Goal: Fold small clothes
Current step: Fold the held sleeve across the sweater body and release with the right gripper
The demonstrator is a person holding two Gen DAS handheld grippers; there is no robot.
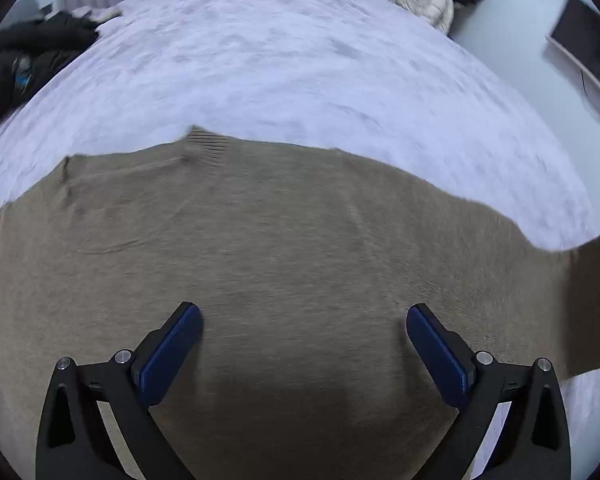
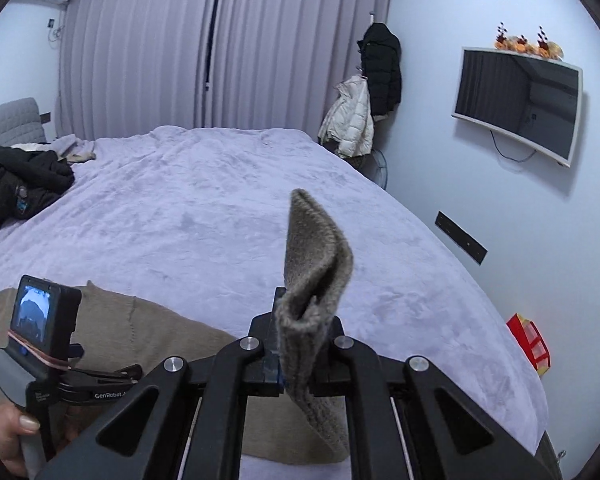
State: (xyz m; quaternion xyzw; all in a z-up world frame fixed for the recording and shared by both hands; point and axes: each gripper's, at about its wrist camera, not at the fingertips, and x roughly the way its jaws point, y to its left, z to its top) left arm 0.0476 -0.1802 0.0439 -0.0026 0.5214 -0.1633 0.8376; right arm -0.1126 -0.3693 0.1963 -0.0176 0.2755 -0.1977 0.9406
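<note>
A tan knit sweater [image 1: 280, 220] lies spread flat on the lavender bed blanket [image 1: 280, 60]. Just above its middle my left gripper [image 1: 303, 310] hovers open, blue pads wide apart and nothing between them. My right gripper [image 2: 300, 320] is shut on a folded strip of the sweater's edge [image 2: 316, 248], which is lifted off the bed and stands up past the fingertips. The same raised strip shows at the right border of the left wrist view [image 1: 592, 300]. The rest of the sweater [image 2: 148, 328] stays on the bed. A hand [image 2: 8, 432] holds the left gripper's handle at lower left.
A black jacket [image 2: 16, 188] is heaped at the bed's far left by the headboard. Coats [image 2: 376, 68] hang beyond the far right corner of the bed. A TV [image 2: 520, 100] is on the right wall, and a red box [image 2: 530, 340] sits beside the bed.
</note>
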